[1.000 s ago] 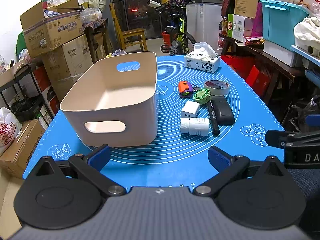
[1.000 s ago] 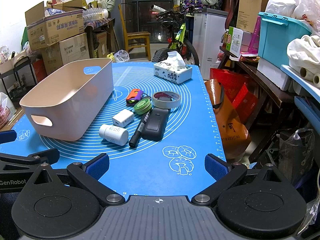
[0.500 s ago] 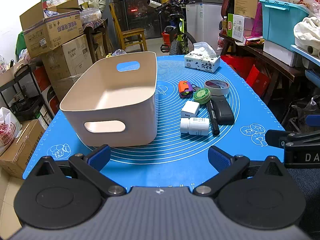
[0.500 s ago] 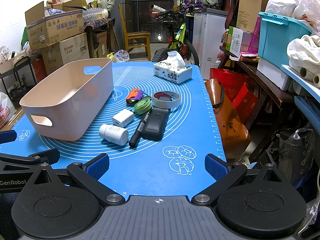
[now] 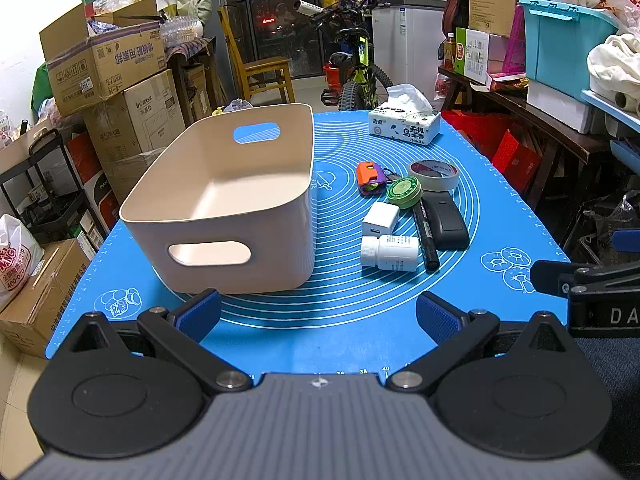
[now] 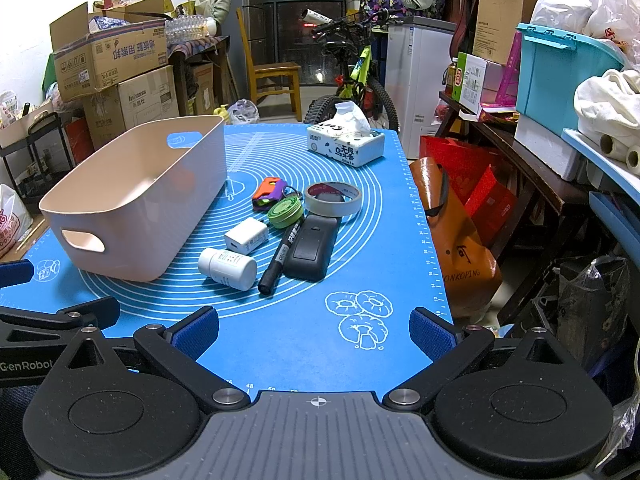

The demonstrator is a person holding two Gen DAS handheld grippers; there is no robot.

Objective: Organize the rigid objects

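Observation:
An empty beige bin (image 5: 224,200) (image 6: 136,196) stands on the left of the blue mat (image 5: 320,320). To its right lie a white pill bottle (image 5: 390,253) (image 6: 227,269), a white charger cube (image 5: 381,220) (image 6: 246,236), a black marker (image 5: 425,236) (image 6: 280,258), a black remote (image 5: 446,220) (image 6: 312,248), a green round tin (image 5: 404,192) (image 6: 285,211), an orange and purple key holder (image 5: 370,176) (image 6: 269,193) and a tape roll (image 5: 434,174) (image 6: 333,199). My left gripper (image 5: 318,314) and right gripper (image 6: 314,330) are open and empty, low at the mat's near edge.
A tissue box (image 5: 404,126) (image 6: 346,146) sits at the mat's far end. Cardboard boxes (image 5: 108,64) stand left, a bicycle (image 5: 358,76) behind, shelves with a teal crate (image 5: 568,40) right. An orange bag (image 6: 460,240) hangs by the table's right edge.

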